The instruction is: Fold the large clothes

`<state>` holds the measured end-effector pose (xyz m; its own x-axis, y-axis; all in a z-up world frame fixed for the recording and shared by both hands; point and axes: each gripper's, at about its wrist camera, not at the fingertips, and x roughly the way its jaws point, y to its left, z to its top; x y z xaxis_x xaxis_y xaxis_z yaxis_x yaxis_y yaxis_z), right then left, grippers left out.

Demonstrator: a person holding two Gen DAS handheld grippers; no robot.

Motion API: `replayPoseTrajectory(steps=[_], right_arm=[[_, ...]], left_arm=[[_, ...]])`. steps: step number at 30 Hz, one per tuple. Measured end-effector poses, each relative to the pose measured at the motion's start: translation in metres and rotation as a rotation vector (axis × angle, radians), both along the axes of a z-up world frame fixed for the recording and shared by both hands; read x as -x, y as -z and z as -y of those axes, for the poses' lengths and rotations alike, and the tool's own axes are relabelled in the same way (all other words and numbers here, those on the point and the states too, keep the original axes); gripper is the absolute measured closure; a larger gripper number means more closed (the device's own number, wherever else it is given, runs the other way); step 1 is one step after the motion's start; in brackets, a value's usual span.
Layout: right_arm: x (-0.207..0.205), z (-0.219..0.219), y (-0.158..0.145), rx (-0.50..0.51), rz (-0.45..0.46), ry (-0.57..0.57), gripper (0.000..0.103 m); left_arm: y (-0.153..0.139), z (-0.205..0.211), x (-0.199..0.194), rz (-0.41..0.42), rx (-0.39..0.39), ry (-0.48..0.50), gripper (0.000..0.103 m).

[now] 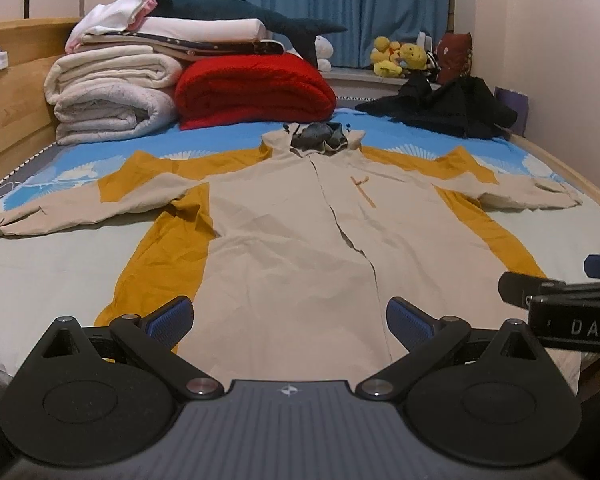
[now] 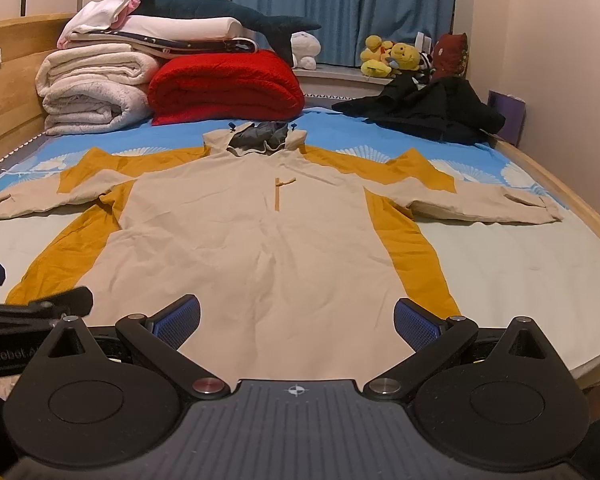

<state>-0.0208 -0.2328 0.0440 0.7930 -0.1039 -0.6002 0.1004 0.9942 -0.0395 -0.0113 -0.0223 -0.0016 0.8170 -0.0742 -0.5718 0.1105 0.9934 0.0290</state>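
A beige jacket (image 1: 284, 224) with mustard-yellow side panels lies flat on the bed, front up, hood (image 1: 320, 138) at the far end and both sleeves spread out sideways. The same jacket (image 2: 260, 232) fills the right wrist view. My left gripper (image 1: 289, 316) hangs open just above the jacket's near hem, left of centre, with nothing between its blue pads. My right gripper (image 2: 297, 320) is open too, over the hem a little to the right. Each gripper's body shows at the edge of the other's view.
Folded white quilts (image 1: 108, 96) and a red blanket (image 1: 256, 92) are stacked at the far left of the bed (image 1: 560, 248). A black garment (image 1: 448, 108) lies at the far right. Plush toys (image 1: 398, 56) sit on the window sill. A wooden headboard (image 1: 8, 92) runs along the left.
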Motion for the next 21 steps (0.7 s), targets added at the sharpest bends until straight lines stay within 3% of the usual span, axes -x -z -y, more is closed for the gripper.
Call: replayPoseTrajectory(steps=[21], right_arm=[[-0.007,0.003,-0.005,0.008,-0.016,-0.009,0.001]], left_arm=[[0.009,0.0,-0.012,-0.033,-0.012,-0.043,0.0]])
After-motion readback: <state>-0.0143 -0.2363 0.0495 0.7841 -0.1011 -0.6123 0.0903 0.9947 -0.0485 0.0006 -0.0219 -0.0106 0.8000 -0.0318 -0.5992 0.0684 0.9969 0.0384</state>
